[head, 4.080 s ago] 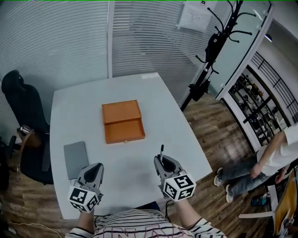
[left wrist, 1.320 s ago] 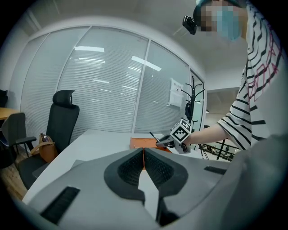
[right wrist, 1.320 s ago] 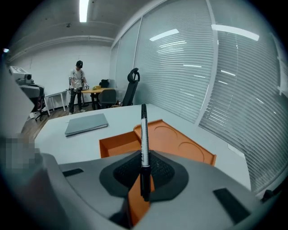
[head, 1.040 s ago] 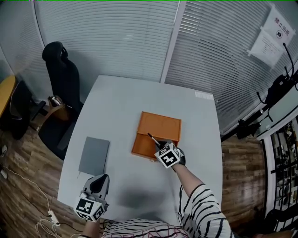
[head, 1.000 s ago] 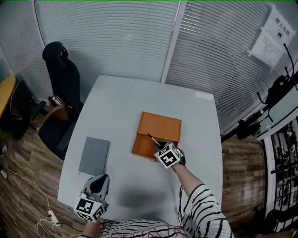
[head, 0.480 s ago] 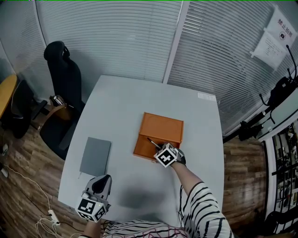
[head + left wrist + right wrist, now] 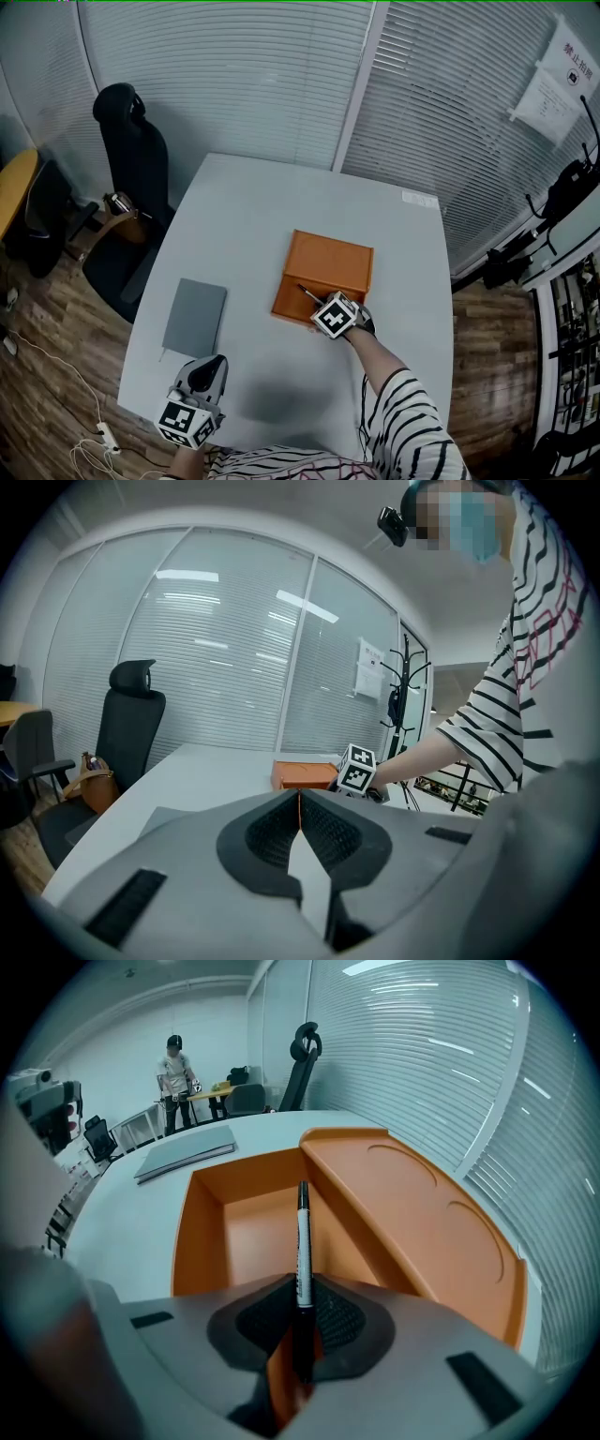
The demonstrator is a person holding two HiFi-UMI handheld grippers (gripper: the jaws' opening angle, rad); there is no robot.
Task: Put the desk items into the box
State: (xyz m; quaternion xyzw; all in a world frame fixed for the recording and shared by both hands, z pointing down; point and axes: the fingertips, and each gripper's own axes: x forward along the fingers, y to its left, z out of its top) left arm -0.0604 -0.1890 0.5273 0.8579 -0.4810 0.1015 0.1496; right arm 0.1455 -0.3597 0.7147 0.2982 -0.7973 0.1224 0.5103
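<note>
Table (image 7: 244, 234), pale grey, rectangular, fills the middle of the head view. A black high-backed office chair (image 7: 131, 150) stands off its far left corner.

Orange hinged box (image 7: 323, 272) lies right of the table's centre, lid folded flat. In the right gripper view the open compartment (image 7: 253, 1232) is on the left and the lid, with two round impressions, is on the right.

Flat grey slab (image 7: 195, 317), a closed notebook or folder (surface too plain to tell which), lies near the table's left edge, well apart from the box.

Right gripper (image 7: 323, 305) sits at the box's near edge. Its jaws (image 7: 302, 1312) pinch a slim black-and-white marker pen (image 7: 303, 1241) by its lower end. The pen (image 7: 307, 292) points out over the open compartment; contact with the box floor cannot be judged.

Left gripper (image 7: 208, 367) is over the table's near left corner, apart from the grey slab. Its own view (image 7: 300, 822) shows the jaws pressed together, pad against pad.
</note>
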